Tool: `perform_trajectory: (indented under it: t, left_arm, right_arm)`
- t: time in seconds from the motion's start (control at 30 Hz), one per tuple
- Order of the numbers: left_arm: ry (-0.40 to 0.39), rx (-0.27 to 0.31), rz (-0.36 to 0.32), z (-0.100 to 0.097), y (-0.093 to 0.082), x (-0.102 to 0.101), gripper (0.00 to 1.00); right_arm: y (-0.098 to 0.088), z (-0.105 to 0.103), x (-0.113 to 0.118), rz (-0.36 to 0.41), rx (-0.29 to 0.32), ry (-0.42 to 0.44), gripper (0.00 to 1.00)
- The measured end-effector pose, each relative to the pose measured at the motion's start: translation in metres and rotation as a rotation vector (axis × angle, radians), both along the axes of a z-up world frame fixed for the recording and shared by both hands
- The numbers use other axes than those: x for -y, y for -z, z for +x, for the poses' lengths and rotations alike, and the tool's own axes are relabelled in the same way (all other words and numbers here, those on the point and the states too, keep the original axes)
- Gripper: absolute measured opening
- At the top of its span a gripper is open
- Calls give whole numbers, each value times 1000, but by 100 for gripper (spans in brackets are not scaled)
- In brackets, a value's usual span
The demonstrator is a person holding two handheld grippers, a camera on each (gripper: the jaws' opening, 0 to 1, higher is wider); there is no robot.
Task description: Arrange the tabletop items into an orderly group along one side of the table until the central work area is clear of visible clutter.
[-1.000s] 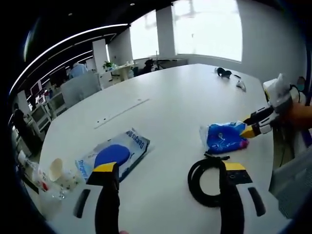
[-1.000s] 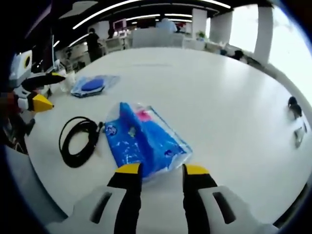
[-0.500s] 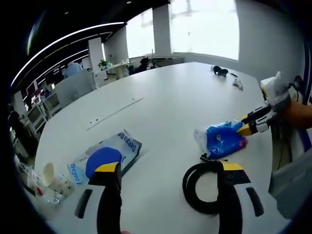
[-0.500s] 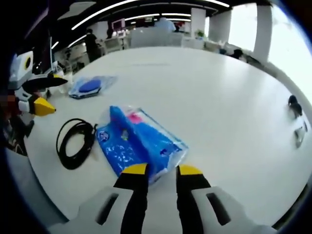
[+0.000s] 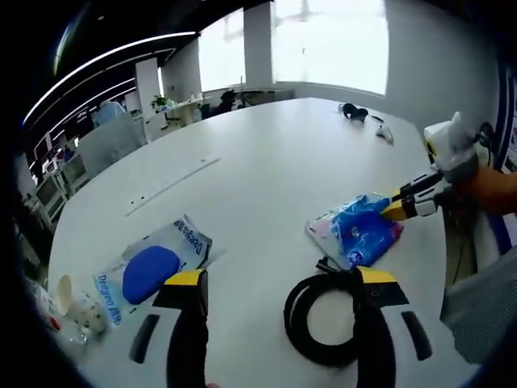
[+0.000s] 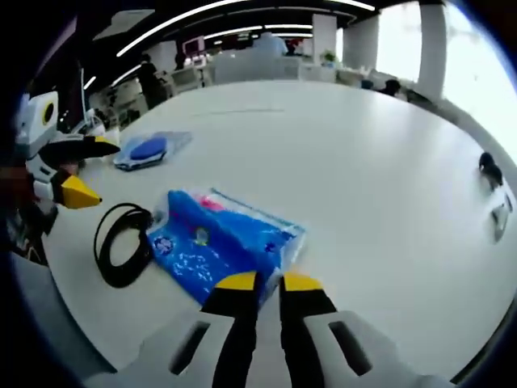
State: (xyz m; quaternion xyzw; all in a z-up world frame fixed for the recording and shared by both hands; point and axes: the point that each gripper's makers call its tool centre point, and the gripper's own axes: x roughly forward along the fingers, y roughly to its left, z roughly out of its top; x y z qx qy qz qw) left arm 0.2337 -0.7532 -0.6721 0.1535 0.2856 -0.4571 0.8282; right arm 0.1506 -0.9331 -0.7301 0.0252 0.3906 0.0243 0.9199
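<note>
A blue plastic bag [image 6: 218, 242] lies on the white table [image 6: 339, 137], and my right gripper [image 6: 268, 282] is shut on its near edge. From the left gripper view, the right gripper [image 5: 393, 210] meets the bag [image 5: 355, 232] from the right. A coiled black cable [image 5: 319, 322] lies between the open jaws of my left gripper [image 5: 280, 279], nearer the right one. The cable [image 6: 119, 246] sits just left of the bag, with the left gripper [image 6: 90, 171] open beside it. A clear packet with a blue pad [image 5: 148, 267] lies to the left.
A paper cup and clear wrapping [image 5: 69, 297] sit near the table's left edge. Black headphones [image 5: 351, 109] and a small white item [image 5: 384, 133] lie at the far side of the table. Office desks and a person stand in the background.
My right jaws have closed in on the bag's near edge, and the bag now lies flatter. The left gripper view has shifted a little; its jaws stay open over the cable.
</note>
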Motion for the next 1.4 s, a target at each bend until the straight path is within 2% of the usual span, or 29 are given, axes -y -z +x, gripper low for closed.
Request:
perform_trajectory:
  t: [0.4,0.67,0.83,1.07,1.4]
  left_arm:
    - [58,-26,2,-12,7,26,64]
    - [90,-68,-6,-26,15,44,57]
    - [108,-77,-11,-31,18,55,57]
    - [133,-85,-5,-35,21,65,53]
    - [123,-115,13,-39,33,74,44]
  right_arm:
    - [-1,0,2,23,18,24,0]
    - [-2,-2,4,23,28,35,0]
    - [-1,-3,6,29,35,46,0]
    - [-2,-3,6,36,40,56,0]
    - [-2,-4,7,45,43,67,0]
